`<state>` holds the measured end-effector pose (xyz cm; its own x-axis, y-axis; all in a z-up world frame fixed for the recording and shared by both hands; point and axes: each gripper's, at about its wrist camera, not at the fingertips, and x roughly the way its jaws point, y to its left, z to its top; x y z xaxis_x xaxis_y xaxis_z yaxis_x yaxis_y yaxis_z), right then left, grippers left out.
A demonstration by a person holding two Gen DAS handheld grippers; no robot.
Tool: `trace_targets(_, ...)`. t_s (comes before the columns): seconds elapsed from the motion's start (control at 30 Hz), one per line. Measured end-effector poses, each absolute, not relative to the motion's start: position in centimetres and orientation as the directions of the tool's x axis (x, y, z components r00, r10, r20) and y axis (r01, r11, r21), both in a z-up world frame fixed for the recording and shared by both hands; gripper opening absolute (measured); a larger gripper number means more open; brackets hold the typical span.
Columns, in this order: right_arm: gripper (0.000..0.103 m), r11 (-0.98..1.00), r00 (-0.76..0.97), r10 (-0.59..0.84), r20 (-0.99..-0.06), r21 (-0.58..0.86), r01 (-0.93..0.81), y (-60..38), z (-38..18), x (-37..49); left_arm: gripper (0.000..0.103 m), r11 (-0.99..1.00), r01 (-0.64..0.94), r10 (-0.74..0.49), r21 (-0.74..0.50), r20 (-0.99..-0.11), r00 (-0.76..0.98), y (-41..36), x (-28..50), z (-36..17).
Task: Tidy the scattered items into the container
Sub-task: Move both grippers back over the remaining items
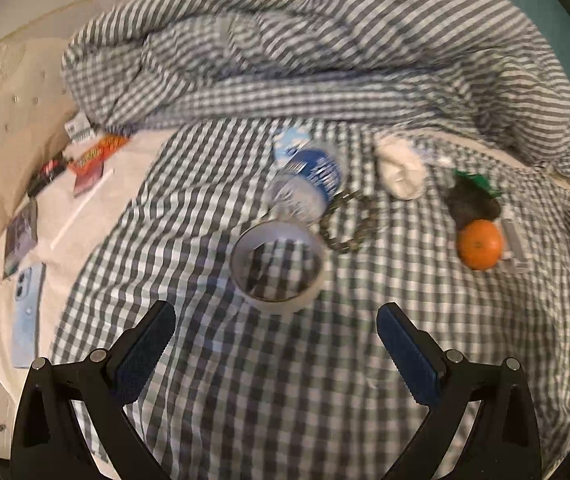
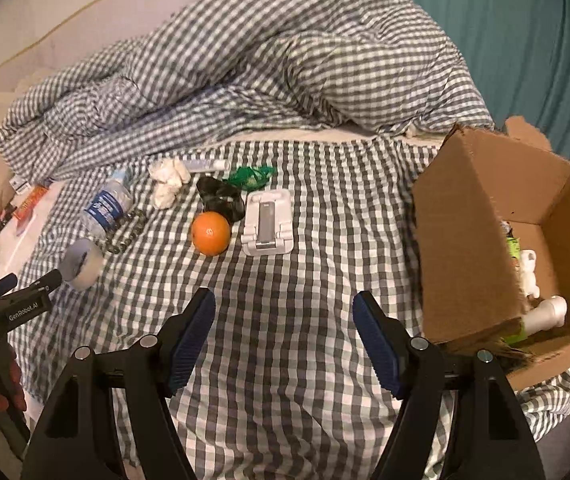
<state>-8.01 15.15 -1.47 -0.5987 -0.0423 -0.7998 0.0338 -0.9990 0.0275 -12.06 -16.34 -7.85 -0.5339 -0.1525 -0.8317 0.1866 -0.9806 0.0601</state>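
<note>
Scattered items lie on a checked sheet. In the left wrist view, my left gripper (image 1: 277, 320) is open and empty just short of a roll of tape (image 1: 278, 267). Beyond it lie a water bottle (image 1: 309, 178), a bead bracelet (image 1: 347, 222), a white sock (image 1: 399, 170), a dark cloth (image 1: 471, 200) and an orange (image 1: 479, 245). In the right wrist view, my right gripper (image 2: 283, 312) is open and empty, short of the orange (image 2: 211, 233) and a white phone stand (image 2: 268, 222). A cardboard box (image 2: 469, 220) stands at the right, holding white and green items.
A bunched checked duvet (image 2: 245, 68) fills the back of the bed. Snack packets (image 1: 93, 158), cards and a phone (image 1: 27, 300) lie on the white sheet at the left by a pillow (image 1: 1, 128). A green wrapper (image 2: 251, 176) and a tube (image 2: 205, 166) lie behind the orange.
</note>
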Motion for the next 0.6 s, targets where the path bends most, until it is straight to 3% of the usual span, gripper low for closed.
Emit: trace_targets(0.6, 0.071, -0.999, -0.496, -0.023, -0.868, -0.001, 0.047, 13.3, -6.9, -13.3, 0.103, -0.991, 0.067, -0.136, 0.119, -0.854, -0.502, -14.5, -17.7, -13.6)
